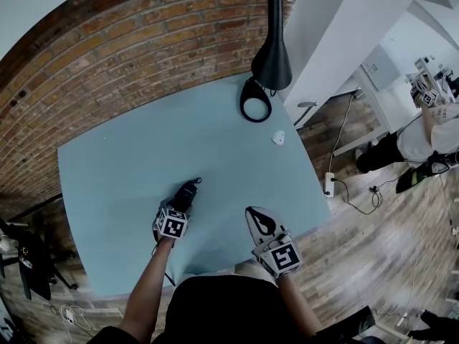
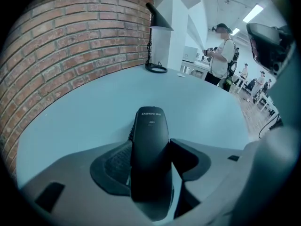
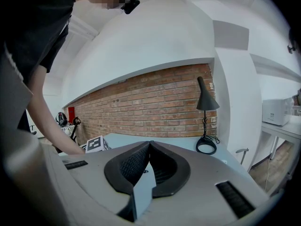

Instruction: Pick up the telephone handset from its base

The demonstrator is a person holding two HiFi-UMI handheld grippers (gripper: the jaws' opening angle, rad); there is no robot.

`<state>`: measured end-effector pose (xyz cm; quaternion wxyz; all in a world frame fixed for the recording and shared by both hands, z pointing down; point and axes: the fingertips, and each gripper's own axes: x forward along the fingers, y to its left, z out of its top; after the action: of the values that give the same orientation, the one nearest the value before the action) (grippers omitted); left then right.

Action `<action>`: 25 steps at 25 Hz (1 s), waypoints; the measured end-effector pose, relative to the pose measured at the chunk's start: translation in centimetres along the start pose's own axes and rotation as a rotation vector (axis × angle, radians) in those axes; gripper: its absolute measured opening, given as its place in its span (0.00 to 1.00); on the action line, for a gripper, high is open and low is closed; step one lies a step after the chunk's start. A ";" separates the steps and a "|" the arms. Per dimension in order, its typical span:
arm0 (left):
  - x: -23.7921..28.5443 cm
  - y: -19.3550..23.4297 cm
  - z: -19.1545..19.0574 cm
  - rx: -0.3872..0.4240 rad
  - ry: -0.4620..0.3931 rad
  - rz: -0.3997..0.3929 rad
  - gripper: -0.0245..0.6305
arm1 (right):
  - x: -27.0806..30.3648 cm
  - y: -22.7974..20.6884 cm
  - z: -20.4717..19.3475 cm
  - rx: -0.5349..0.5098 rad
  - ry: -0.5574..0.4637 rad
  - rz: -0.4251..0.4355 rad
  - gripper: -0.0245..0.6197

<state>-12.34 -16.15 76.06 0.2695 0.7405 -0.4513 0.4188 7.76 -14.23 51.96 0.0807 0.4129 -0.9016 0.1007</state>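
Brick wall (image 1: 107,41) stood behind the pale blue table (image 1: 215,142); over it the left gripper (image 1: 181,205) pinched a black handset (image 2: 149,140), while the right gripper (image 3: 149,144) kept nothing, its fingers pressed together.

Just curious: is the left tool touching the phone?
Touching. The left gripper view shows the left tool shut on the phone, pressing both sides.

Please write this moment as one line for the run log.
left gripper: shut on handset | right gripper: shut, empty | handset: over table | base: none in view
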 end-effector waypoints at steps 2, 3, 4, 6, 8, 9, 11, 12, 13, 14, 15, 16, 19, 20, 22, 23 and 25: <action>0.1 0.0 -0.1 -0.005 0.004 -0.003 0.47 | 0.1 0.1 0.0 0.001 0.001 0.001 0.08; 0.1 0.1 -0.1 -0.006 0.003 -0.004 0.46 | 0.1 0.1 0.0 0.000 0.000 0.002 0.08; 0.1 0.1 -0.1 -0.006 0.001 -0.006 0.46 | 0.1 0.1 0.0 -0.001 0.000 0.002 0.08; -0.1 0.1 0.0 -0.004 -0.003 -0.008 0.46 | 0.1 0.0 0.0 0.000 0.000 0.000 0.08; -0.5 0.1 0.3 -0.003 -0.014 -0.007 0.46 | 0.1 -0.1 0.0 0.006 0.001 -0.003 0.08; -0.6 0.2 0.5 -0.003 -0.021 -0.006 0.46 | 0.1 -0.1 0.0 0.007 0.001 -0.003 0.08; -0.9 0.2 0.8 -0.002 -0.032 -0.006 0.46 | 0.2 0.0 0.0 0.006 0.001 -0.002 0.08; -1.1 0.2 0.9 0.000 -0.036 -0.004 0.46 | 0.2 0.0 0.0 0.005 0.001 0.000 0.08; -1.2 0.2 1.0 0.002 -0.038 -0.002 0.46 | 0.2 0.1 -0.1 0.004 0.001 0.001 0.08; -1.3 0.2 1.1 0.003 -0.039 -0.001 0.46 | 0.1 0.0 -0.3 0.000 0.001 0.001 0.08; -1.4 0.2 1.2 0.003 -0.041 0.000 0.46 | 0.1 0.0 -0.3 -0.003 -0.002 0.002 0.08; -1.5 0.1 1.3 0.003 -0.044 0.000 0.46 | 0.1 0.0 -0.2 -0.002 -0.009 0.003 0.08; -1.7 0.0 1.5 0.003 -0.051 0.000 0.46 | 0.1 0.1 0.2 0.003 -0.020 0.003 0.08; -1.7 0.0 1.7 0.003 -0.054 0.001 0.46 | 0.1 0.1 0.2 0.004 -0.020 0.003 0.08; -2.0 0.0 2.0 0.003 -0.065 0.004 0.46 | 0.2 0.1 0.2 0.002 -0.011 0.004 0.08; -2.1 0.0 2.2 0.004 -0.071 0.008 0.46 | 0.2 0.2 0.2 0.002 -0.009 0.006 0.08; -2.4 0.1 2.5 0.004 -0.083 0.015 0.46 | 0.2 0.2 0.3 -0.002 -0.010 0.010 0.08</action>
<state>-12.06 -17.01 72.71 0.2460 0.7543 -0.4668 0.3907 7.41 -14.30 51.74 0.0759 0.4087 -0.9042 0.0982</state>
